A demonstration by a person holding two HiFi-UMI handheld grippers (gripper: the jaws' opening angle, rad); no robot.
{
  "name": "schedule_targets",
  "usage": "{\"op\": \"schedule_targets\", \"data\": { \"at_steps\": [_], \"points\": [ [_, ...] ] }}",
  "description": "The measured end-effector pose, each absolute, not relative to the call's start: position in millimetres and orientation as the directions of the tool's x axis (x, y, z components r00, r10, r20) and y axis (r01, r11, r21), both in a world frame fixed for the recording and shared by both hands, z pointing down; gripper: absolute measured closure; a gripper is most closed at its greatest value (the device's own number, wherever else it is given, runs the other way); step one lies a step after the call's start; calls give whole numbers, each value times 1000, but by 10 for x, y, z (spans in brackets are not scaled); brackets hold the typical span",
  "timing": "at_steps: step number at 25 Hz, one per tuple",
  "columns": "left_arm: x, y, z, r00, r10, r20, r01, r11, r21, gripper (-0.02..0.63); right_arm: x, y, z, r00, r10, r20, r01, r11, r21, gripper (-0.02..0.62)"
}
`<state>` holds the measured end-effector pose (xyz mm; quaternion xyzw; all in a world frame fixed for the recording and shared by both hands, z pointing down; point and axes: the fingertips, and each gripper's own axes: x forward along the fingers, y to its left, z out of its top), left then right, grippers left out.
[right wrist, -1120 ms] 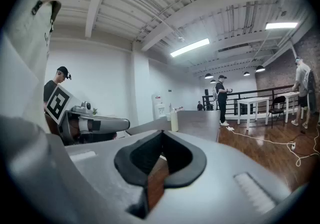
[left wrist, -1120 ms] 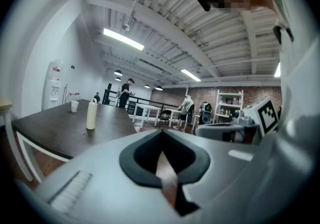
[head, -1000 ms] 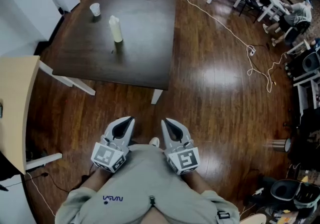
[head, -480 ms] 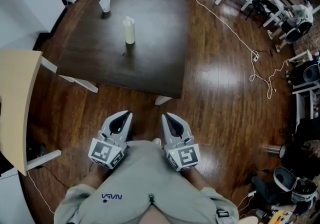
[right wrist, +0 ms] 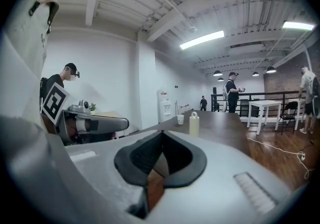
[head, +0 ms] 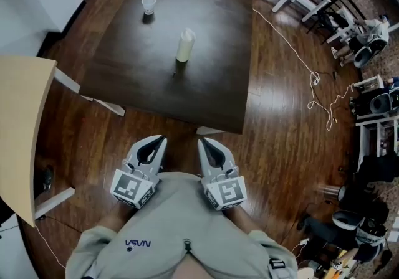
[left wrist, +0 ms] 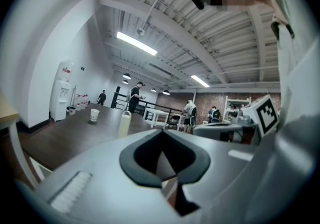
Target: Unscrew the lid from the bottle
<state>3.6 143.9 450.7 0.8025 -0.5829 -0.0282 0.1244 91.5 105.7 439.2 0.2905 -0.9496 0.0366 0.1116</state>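
Note:
A pale cream bottle [head: 185, 46] with a white lid stands upright near the middle of the dark brown table [head: 206, 91]. The same bottle [left wrist: 124, 124] shows small in the left gripper view and, as the bottle [right wrist: 194, 123], in the right gripper view. My left gripper [head: 159, 141] and right gripper [head: 202, 143] are both shut and empty. They are held close to my body, side by side, over the wooden floor short of the table's near edge and well away from the bottle.
A white paper cup [head: 148, 4] stands on the table beyond the bottle. A light wooden tabletop [head: 22, 128] lies at the left. White cables [head: 312, 78] trail over the floor at the right, near chairs and gear. Several people stand far off in the room.
The table, bottle and cup have slid right and slightly nearer in the head view as my view shifted. Both grippers stay shut at my body.

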Motion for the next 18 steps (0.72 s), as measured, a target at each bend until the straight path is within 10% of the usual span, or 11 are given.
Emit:
{"op": "schedule_targets", "data": {
  "at_steps": [18],
  "points": [
    [-759,1137,4568,192,-970,148,-965,-159,207,604,120,713,4615,-868,-444,225,-469,881,-71,597]
  ]
}}
